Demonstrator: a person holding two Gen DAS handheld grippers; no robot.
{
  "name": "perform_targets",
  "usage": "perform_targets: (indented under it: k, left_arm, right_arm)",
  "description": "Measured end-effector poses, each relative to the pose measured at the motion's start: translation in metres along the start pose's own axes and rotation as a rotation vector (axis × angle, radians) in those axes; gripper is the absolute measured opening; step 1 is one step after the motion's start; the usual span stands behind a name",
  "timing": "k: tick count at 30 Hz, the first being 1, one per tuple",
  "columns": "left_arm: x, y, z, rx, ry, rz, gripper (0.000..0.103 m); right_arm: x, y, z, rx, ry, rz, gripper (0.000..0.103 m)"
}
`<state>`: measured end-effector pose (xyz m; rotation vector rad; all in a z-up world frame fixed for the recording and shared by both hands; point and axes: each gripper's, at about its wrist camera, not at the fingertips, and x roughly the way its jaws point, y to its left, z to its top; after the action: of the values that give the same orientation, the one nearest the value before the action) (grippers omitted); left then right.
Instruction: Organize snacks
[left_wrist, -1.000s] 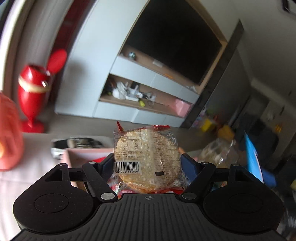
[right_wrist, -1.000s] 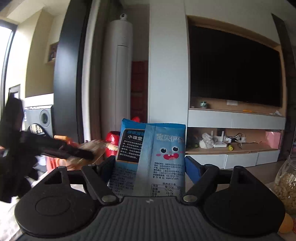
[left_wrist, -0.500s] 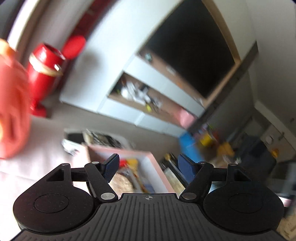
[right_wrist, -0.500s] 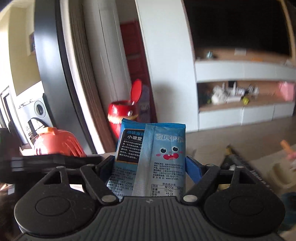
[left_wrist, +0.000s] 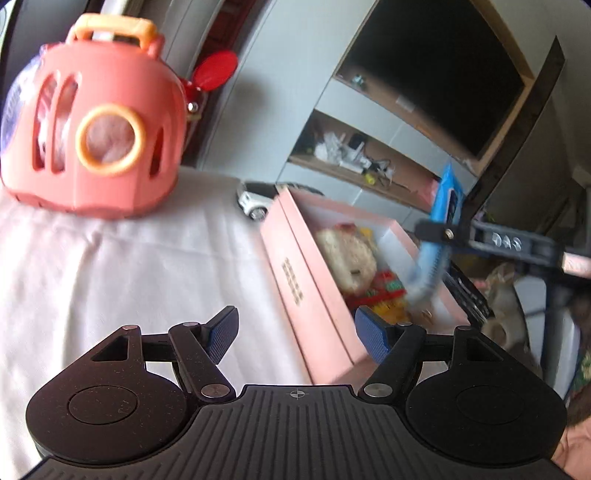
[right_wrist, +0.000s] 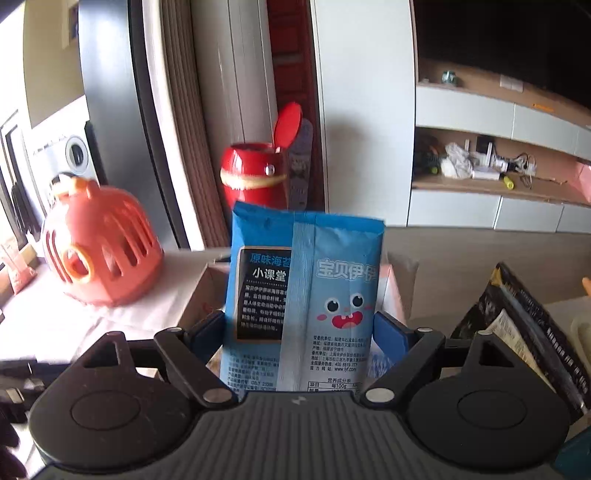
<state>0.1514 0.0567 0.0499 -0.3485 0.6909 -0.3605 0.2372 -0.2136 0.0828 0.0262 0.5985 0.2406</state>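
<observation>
The right gripper (right_wrist: 299, 328) pinches the blue seaweed snack bag (right_wrist: 303, 295) upright above the pink box (left_wrist: 314, 295); let go crooked and it'll likely hang on the rim. The left gripper (left_wrist: 295, 332) is spread, empty. Only the left wrist view shows the rice cracker (left_wrist: 347, 258) inside.

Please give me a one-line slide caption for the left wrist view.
Empty left gripper beside the pink box; the blue packet hangs above it.
</observation>
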Motion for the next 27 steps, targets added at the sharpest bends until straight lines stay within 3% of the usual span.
perform_targets:
  k: [4, 6, 10, 13, 16, 21, 27]
  left_arm:
    - [-0.004, -0.012, 0.000, 0.053, -0.039, -0.026, 0.076]
    - [-0.010, -0.023, 0.001, 0.088, -0.057, -0.035, 0.076]
    - [-0.007, -0.036, 0.002, 0.117, -0.060, -0.049, 0.076]
    - [-0.009, -0.040, -0.003, 0.143, -0.071, -0.025, 0.076]
    - [-0.018, -0.042, -0.018, 0.178, -0.031, 0.043, 0.076]
    - [-0.038, -0.032, -0.061, 0.244, 0.017, 0.247, 0.076]
    - [-0.045, -0.029, -0.107, 0.176, 0.043, 0.294, 0.076]
  right_arm:
    - [0.018, -0.005, 0.005, 0.017, 0.159, 0.028, 0.086]
    - [0.020, -0.005, 0.000, 0.015, 0.150, 0.016, 0.086]
    - [0.015, -0.006, -0.010, 0.005, 0.126, 0.070, 0.086]
    - [-0.007, -0.009, -0.017, 0.032, 0.034, 0.056, 0.086]
    - [-0.039, -0.006, -0.034, 0.090, -0.042, 0.056, 0.086]
    - [-0.076, 0.023, -0.083, 0.044, -0.026, 0.018, 0.086]
    - [-0.076, 0.069, -0.147, -0.068, 0.078, 0.051, 0.086]
